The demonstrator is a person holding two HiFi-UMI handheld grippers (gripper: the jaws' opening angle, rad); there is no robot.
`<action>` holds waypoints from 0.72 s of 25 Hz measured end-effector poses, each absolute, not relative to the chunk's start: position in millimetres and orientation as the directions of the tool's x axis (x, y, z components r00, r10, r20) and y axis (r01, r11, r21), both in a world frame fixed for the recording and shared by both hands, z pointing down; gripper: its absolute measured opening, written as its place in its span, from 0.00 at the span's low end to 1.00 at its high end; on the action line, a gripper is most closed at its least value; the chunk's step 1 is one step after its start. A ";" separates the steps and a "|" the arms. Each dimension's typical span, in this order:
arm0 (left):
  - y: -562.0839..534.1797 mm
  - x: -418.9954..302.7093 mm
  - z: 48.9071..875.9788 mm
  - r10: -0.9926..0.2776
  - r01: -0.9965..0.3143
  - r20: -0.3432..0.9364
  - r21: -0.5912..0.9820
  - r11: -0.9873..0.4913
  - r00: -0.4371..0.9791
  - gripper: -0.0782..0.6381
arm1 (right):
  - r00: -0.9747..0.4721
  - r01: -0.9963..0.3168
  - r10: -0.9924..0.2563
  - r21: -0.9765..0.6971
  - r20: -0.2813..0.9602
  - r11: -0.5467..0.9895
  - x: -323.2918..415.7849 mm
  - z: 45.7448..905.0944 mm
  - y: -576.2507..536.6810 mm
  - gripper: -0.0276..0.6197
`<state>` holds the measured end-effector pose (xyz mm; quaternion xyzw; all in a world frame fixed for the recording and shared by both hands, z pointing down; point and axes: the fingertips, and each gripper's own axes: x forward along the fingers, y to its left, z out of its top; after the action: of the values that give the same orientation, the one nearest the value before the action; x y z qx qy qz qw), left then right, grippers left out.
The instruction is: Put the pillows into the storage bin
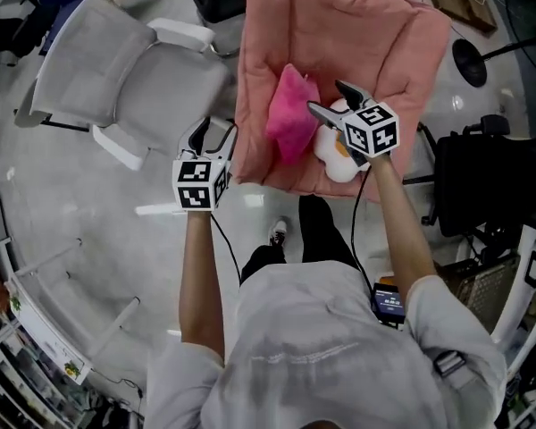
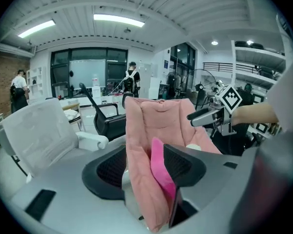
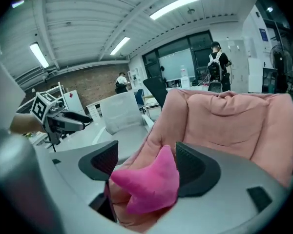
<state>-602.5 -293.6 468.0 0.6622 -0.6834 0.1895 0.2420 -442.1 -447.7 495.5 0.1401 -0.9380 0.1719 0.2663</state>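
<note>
Head view first: the magenta pillow (image 1: 290,119) is propped on the seat of the pink armchair (image 1: 339,25), with a white pillow (image 1: 338,161) just beside it, and I can't spot the storage bin anywhere. Your right hand-held gripper (image 1: 329,98) hangs over the white one with its jaws aimed at the magenta one, so that looks like your first pick. Your left hand-held gripper (image 1: 213,134) sits at the armchair's left edge, probably to leave the right one room. Left gripper view: jaws spread wide on nothing, and the seat's padded edge just lines up in the gap. Right gripper view: jaws apart with the magenta pillow between them, not squeezed as far as I can tell, so you'd want to close before lifting.
</note>
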 end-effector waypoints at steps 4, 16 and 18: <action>-311.3 -626.8 483.4 -0.783 -0.991 0.619 0.054 0.123 -0.064 0.47 | -0.798 -0.289 -0.052 -0.306 0.600 0.907 -482.0 546.5 -472.6 0.63; -340.2 -642.3 526.7 -0.697 -0.964 0.704 0.070 0.258 -0.135 0.47 | -0.693 -0.179 0.206 -0.442 0.691 0.879 -539.6 676.7 -493.0 0.67; -342.2 -642.6 529.8 -0.687 -0.961 0.713 0.068 0.267 -0.141 0.47 | -0.671 -0.163 0.233 -0.447 0.704 0.880 -539.8 693.0 -488.9 0.67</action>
<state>-642.6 -342.2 529.8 0.5679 -0.7257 0.2093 0.3272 -539.8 -488.9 693.0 -0.0197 -0.8809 0.2444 0.4048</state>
